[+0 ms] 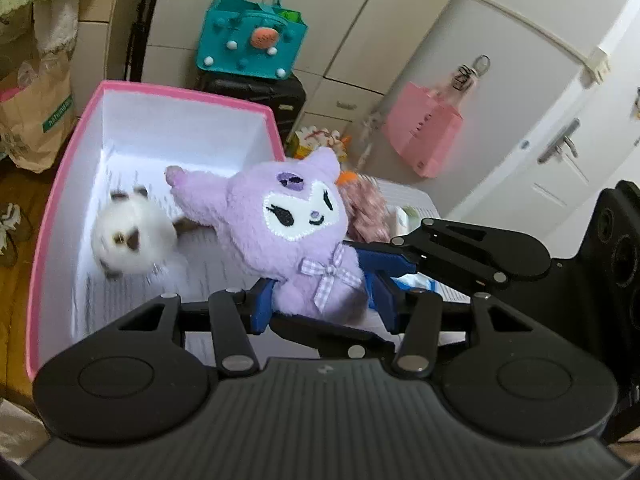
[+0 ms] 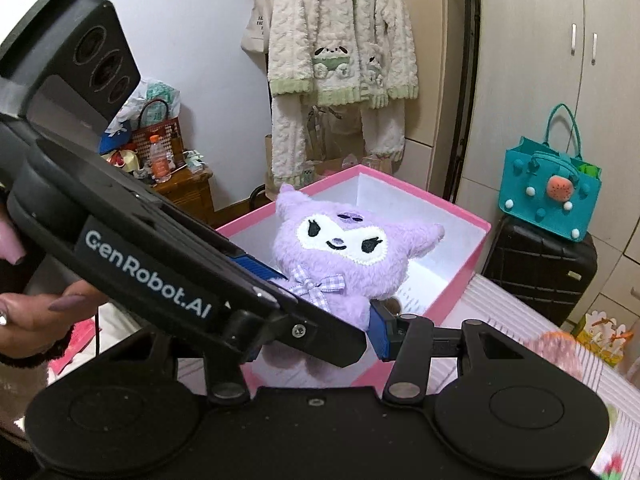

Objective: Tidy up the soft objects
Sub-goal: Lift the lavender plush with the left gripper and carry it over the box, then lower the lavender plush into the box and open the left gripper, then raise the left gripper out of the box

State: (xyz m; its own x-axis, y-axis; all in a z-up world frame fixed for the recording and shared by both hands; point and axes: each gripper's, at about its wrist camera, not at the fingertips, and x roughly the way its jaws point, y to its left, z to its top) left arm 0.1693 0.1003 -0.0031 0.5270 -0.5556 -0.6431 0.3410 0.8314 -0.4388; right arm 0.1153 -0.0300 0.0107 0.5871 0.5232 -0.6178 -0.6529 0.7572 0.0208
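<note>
One pink box (image 1: 60, 200), teal bag (image 1: 252, 36), wardrobe (image 1: 360, 20)

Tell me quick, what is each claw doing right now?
Left gripper: shut on the purple plush toy, over the pink box.
Right gripper: shut on the same purple plush toy, from the other side.

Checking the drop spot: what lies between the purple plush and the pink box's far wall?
In the left wrist view, a blurred white plush lies there on the pink box floor, beyond the purple plush.
</note>
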